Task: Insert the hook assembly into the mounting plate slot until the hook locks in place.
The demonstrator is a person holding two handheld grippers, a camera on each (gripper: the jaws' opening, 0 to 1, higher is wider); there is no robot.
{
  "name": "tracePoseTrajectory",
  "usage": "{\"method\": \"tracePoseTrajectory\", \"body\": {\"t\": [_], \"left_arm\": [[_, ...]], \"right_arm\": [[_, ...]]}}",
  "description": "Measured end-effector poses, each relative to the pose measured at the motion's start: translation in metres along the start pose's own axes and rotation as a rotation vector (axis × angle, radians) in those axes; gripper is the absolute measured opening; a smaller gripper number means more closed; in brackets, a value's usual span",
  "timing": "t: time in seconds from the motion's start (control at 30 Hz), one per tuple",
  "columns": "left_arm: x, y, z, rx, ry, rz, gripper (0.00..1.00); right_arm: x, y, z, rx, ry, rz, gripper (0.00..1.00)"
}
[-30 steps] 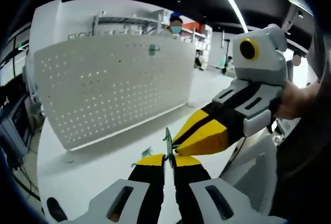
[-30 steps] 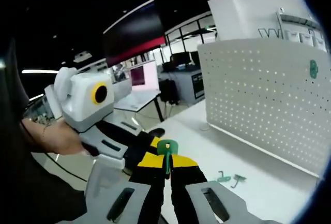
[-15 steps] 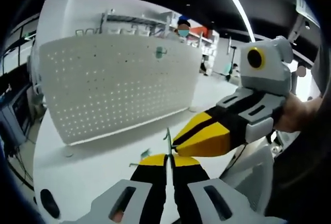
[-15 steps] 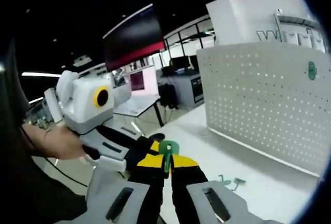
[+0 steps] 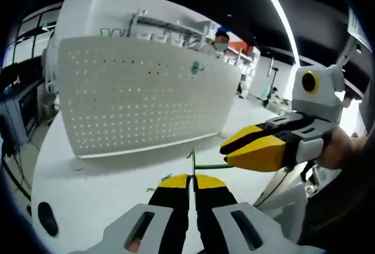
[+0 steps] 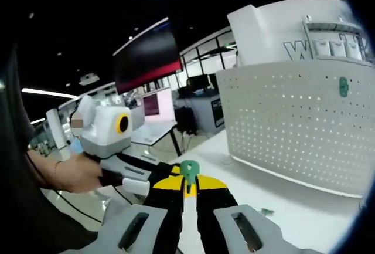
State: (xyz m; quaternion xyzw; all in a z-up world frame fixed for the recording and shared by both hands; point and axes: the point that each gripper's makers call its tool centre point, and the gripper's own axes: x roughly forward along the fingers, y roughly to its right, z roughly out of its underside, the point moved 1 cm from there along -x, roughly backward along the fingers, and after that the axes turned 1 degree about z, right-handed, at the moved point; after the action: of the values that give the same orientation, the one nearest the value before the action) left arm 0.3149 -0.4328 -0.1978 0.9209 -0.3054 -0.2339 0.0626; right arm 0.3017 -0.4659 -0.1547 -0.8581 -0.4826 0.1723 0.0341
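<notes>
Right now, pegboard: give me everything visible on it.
The pegboard is a white panel, metal or plastic by its look, with even rows of small holes, standing upright on the white table. Small feet support its lower edge. One green hook is mounted near its upper part, also seen in the right gripper view. Neither gripper touches it.

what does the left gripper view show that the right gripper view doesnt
Left gripper view: a thin green rod running from the right gripper to the left gripper, and a person behind the pegboard.
Right gripper view: a green round-headed piece in the right gripper's shut jaws, and a dark wall screen.
Both: the white pegboard with a green hook mounted on it, and the white table.
</notes>
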Motion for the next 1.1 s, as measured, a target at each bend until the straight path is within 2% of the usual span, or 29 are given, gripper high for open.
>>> {"method": "tracePoseTrajectory", "body": {"t": [0.2, 0.37, 0.5, 0.73, 0.87, 0.97, 1.1], "left_arm": [[0.001, 0.003, -0.003, -0.018, 0.011, 0.000, 0.02], [0.003, 0.009, -0.005, -0.014, 0.017, 0.005, 0.02], [0.006, 0.017, -0.009, -0.044, 0.032, 0.030, 0.02], [0.012, 0.027, -0.010, -0.040, 0.032, 0.059, 0.02], [0.013, 0.031, -0.011, 0.019, 0.023, 0.049, 0.02], [0.014, 0.035, -0.011, 0.002, 0.029, 0.069, 0.02], [0.014, 0.035, -0.013, 0.008, 0.043, 0.063, 0.02]], "right_arm": [[-0.003, -0.001, 0.005, 0.007, -0.006, 0.005, 0.08], [-0.002, -0.003, 0.002, 0.009, 0.011, 0.010, 0.08], [-0.001, -0.001, 0.002, 0.020, 0.024, 0.025, 0.08], [-0.003, 0.005, 0.002, 0.056, 0.051, 0.051, 0.07], [-0.005, 0.009, 0.003, 0.092, 0.071, 0.066, 0.06], [-0.006, 0.010, 0.000, 0.108, 0.099, 0.077, 0.05], [-0.006, 0.012, -0.001, 0.129, 0.110, 0.074, 0.02]]}}
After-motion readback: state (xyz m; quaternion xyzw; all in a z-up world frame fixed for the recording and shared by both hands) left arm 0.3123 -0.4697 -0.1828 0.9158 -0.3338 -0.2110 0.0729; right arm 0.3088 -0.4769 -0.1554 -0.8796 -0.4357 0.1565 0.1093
